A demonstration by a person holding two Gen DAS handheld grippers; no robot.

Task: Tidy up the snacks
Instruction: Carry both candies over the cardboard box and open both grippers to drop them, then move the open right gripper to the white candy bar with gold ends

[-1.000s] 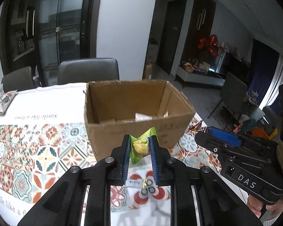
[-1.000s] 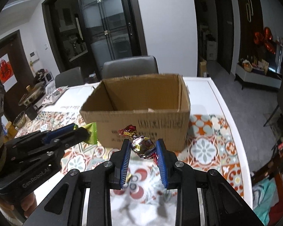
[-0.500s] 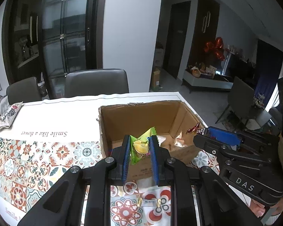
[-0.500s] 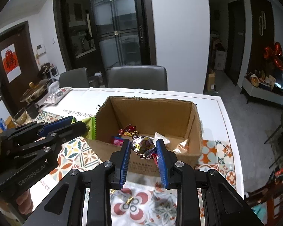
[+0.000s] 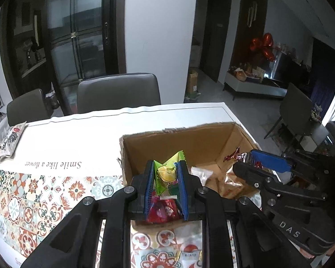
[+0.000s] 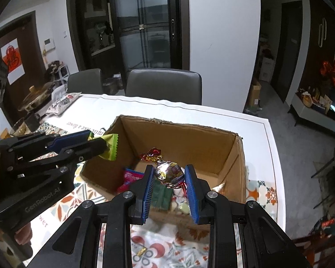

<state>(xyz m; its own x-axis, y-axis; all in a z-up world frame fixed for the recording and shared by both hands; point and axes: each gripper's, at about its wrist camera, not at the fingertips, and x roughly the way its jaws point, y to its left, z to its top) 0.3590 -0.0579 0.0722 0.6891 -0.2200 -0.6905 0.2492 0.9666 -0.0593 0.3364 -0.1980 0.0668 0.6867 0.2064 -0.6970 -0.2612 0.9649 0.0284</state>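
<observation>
An open cardboard box [image 5: 203, 138] [image 6: 178, 138] stands on the patterned tablecloth, with several wrapped snacks inside. My left gripper [image 5: 165, 176] is shut on a green snack packet [image 5: 167, 174] and holds it over the box's near left part; the packet also shows in the right wrist view [image 6: 110, 146]. My right gripper [image 6: 169, 176] is shut on a silver foil-wrapped candy [image 6: 169, 173] with red-gold twisted ends, above the box's near side. The candy also shows in the left wrist view [image 5: 235, 154].
A pink snack [image 6: 131, 175] and a green one [image 6: 162, 195] lie in the box. Small sweets [image 5: 189, 254] lie on the cloth before it. A snack bag [image 5: 9, 138] lies far left. Grey chairs [image 5: 118, 93] stand behind the table; a pot [image 6: 34, 96] is at left.
Both grippers have risen and moved forward with their snacks, from in front of the box wall to above the box opening. The box's contents have come into view.
</observation>
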